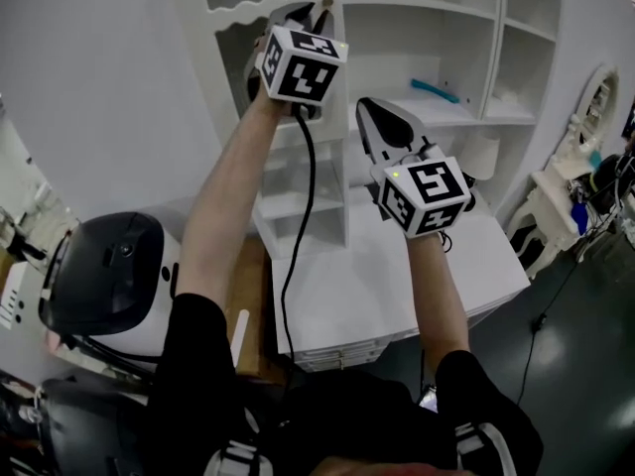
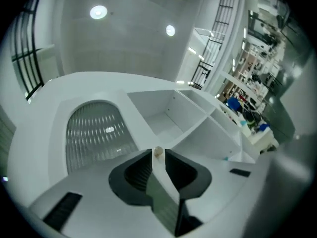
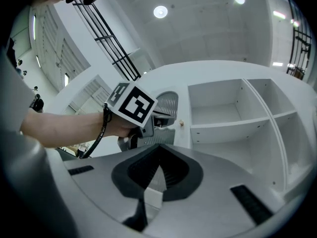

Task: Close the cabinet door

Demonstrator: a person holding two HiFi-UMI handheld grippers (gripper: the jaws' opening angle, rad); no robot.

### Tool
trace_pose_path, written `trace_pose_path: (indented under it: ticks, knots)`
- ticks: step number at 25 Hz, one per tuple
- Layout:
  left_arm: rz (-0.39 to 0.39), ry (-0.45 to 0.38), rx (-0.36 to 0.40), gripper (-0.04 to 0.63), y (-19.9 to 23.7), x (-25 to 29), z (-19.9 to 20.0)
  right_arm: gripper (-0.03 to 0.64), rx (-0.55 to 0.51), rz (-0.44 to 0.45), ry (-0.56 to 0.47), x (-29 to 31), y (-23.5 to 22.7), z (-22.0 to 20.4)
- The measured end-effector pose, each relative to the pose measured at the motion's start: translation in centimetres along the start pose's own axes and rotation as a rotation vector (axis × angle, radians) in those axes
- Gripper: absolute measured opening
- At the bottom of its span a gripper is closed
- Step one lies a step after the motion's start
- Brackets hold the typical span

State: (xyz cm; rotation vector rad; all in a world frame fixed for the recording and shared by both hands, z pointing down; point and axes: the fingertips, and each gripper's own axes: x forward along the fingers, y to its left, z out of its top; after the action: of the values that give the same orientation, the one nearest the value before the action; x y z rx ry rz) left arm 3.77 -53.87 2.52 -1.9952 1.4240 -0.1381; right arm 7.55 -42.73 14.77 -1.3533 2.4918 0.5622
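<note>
The white cabinet (image 1: 417,28) stands on a white desk (image 1: 397,296). Its door has an arched ribbed-glass panel (image 2: 94,133) (image 3: 169,102) and a small pale knob (image 2: 158,151) (image 3: 181,124) (image 1: 325,4). My left gripper (image 2: 158,156) (image 1: 314,12) is raised at the door's knob side. The door's white edge runs between its jaws, and the pads lie against both sides of it. My right gripper (image 3: 158,147) (image 1: 367,107) hangs lower and to the right, in front of the open shelves. Its jaw tips meet, with nothing between them.
Open shelf compartments (image 3: 223,108) fill the cabinet's right half; a teal item (image 1: 435,90) lies on one shelf. A small white rack (image 1: 298,206) stands on the desk under the left arm. A black-and-white machine (image 1: 109,276) sits at left, an ornate white chair (image 1: 561,201) at right.
</note>
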Motion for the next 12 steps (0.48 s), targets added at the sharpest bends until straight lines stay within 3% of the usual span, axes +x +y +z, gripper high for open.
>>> trace_pose_path:
  ticks: [5, 12]
  knots:
    - [0.023, -0.058, -0.223, 0.089, 0.4, -4.3, -1.5, 0.017, 0.009, 0.037, 0.001, 0.6, 2.2, -0.5]
    - [0.043, -0.020, -0.314, 0.089, -1.6, -9.8, -7.6, 0.017, 0.039, 0.074, 0.018, 1.6, 4.7, -2.2]
